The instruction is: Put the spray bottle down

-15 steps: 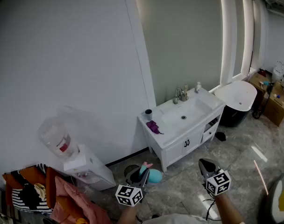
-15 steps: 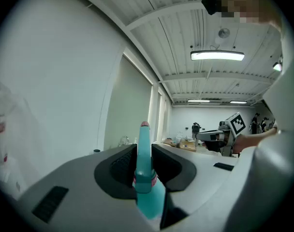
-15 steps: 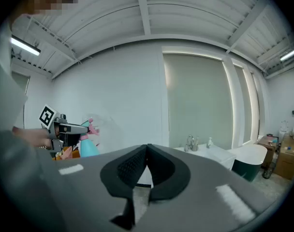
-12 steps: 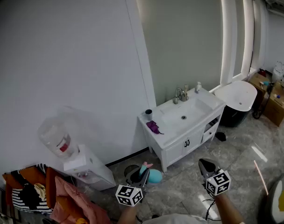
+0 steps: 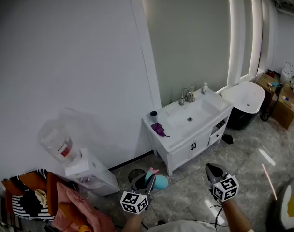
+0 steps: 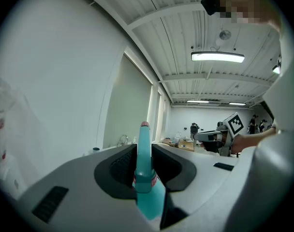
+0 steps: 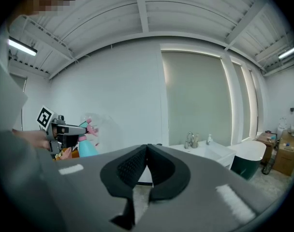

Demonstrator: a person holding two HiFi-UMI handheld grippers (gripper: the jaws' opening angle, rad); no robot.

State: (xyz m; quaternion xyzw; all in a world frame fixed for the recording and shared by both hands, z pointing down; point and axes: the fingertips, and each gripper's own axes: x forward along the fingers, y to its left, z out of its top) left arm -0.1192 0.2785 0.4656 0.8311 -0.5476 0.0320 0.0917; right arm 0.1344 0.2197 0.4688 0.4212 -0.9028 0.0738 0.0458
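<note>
L gripper (image 6: 144,149) ribbed black jaws clamp teal plastic spray bottle (image 6: 149,199)

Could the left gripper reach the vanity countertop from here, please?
Probably not yet: the left gripper, shut on the spray bottle, sits well short of the vanity countertop; open floor lies between.

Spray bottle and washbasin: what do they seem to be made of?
Spray bottle: probably plastic, with a smooth teal body that has a slight sheen. Washbasin: likely glazed ceramic, plain glossy white, but it is too far away to be sure.
</note>
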